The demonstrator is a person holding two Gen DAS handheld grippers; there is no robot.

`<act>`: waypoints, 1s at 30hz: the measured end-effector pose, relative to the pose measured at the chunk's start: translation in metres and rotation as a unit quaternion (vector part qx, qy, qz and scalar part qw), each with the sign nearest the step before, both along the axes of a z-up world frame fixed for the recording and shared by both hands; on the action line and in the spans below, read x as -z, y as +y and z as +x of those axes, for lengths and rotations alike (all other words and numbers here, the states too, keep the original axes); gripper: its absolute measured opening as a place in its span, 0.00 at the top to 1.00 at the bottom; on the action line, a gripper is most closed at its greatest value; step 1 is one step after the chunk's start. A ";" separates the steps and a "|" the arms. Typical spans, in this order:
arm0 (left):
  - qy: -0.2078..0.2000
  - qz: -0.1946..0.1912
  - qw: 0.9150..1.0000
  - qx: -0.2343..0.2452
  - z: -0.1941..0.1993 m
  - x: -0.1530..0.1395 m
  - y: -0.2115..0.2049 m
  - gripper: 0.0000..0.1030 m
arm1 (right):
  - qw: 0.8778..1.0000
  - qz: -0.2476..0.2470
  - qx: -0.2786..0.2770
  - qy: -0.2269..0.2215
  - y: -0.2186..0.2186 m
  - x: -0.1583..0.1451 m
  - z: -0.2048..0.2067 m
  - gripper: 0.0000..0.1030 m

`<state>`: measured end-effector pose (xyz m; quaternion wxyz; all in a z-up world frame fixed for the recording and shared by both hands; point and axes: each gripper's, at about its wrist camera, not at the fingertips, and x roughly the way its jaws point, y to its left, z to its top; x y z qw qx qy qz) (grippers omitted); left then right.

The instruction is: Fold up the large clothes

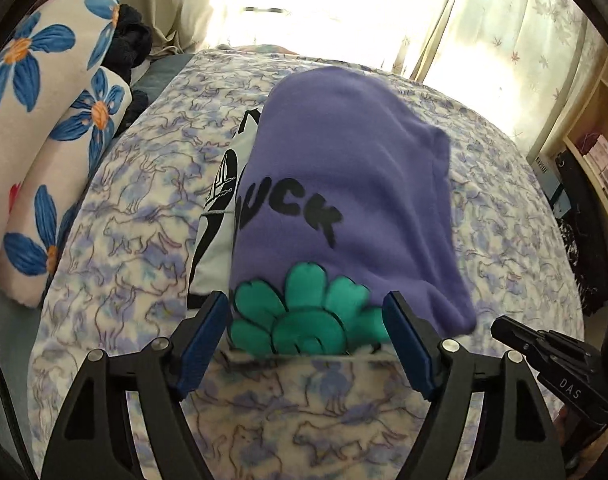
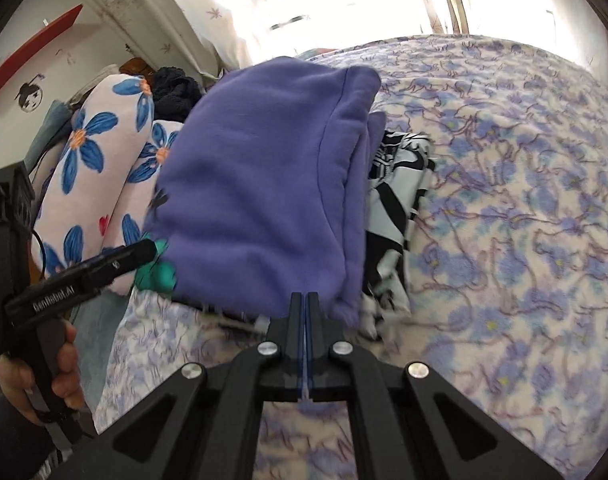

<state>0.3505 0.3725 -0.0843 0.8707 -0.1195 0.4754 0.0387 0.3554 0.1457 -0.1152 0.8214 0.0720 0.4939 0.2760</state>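
Currently: purple sweatshirt [image 1: 343,168] folded into a compact stack, lying on the bed over a fleece blanket [image 1: 136,208] with a lilac cat print. Black lettering and a green flower print [image 1: 304,316] face up at the near edge in the left wrist view. Black-and-white garment [image 1: 220,216] folded underneath, sticking out on the left of the stack in the left view, on the right in the right view. Left gripper [image 1: 305,344] spread wide, blue pads [image 1: 202,344] flanking the flower print at the near hem; not pressing on the fabric, nothing clamped. Right gripper [image 2: 304,312] closed tight, fingers together with only a thin blue line of pad between them, tips right at the near edge of the purple stack; cannot tell whether any cloth is pinched, none visible between the fingers. Right view also shows the left gripper's black finger reaching in from the left to the flower-print corner, with the person's hand [image 2: 60,364] wrapped round its handle. Two rolled floral pillows [image 1: 52,140], white with blue flowers, just beside the blanket on the left; dark bundle [image 1: 132,40] behind them. Bright curtained window [image 1: 323,4] at the far end of the bed, wooden shelves [image 1: 599,148] on the right. Slight motion blur on both views.
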 end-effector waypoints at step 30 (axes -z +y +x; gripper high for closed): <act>0.007 0.015 1.000 0.008 -0.305 -0.109 -0.280 0.12 | 0.998 -0.049 0.002 0.037 -0.264 -0.098 -0.253 0.88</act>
